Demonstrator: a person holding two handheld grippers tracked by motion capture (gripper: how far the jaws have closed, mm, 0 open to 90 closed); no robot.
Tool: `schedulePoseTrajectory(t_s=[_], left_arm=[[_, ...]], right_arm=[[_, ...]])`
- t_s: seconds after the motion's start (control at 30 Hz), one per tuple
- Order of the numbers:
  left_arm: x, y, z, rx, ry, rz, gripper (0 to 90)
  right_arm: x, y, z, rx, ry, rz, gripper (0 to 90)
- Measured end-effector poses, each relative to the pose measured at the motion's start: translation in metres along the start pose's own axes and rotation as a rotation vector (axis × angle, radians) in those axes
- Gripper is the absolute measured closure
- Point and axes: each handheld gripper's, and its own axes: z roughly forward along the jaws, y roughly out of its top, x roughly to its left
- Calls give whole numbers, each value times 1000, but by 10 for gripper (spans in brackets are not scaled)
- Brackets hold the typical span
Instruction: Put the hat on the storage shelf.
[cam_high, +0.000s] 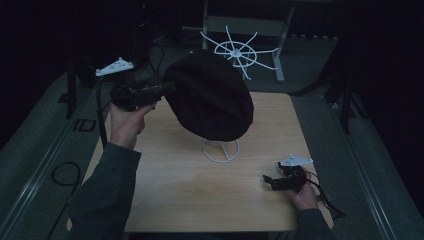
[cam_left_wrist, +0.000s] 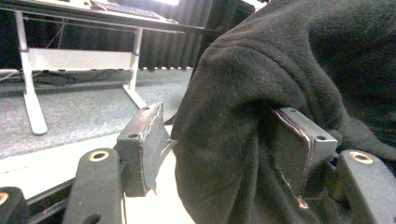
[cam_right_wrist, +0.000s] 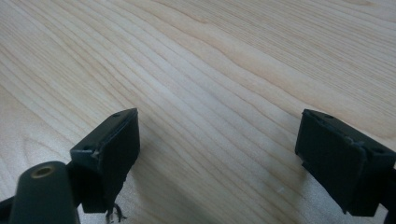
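The black hat sits on a white wire stand mid-bench. The left gripper, jaws spread, straddles its left edge fabric. The right gripper rests spread on the bench, farther away.

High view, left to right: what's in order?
Left gripper → black hat on its white wire stand → right gripper.

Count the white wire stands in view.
2: one on the wooden table under the black hat, its ring base showing; another on the floor behind the table.
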Motion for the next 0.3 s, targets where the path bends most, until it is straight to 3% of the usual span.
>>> schedulePoseTrajectory(t_s=[0.13, 0.3], left_arm=[[0, 0, -9, 0, 9, 6, 381], [-5, -1, -15, 21, 27, 44, 381]], right_arm=[[0, 0, 0, 0, 0, 0, 137], [0, 0, 0, 0, 0, 0, 137]])
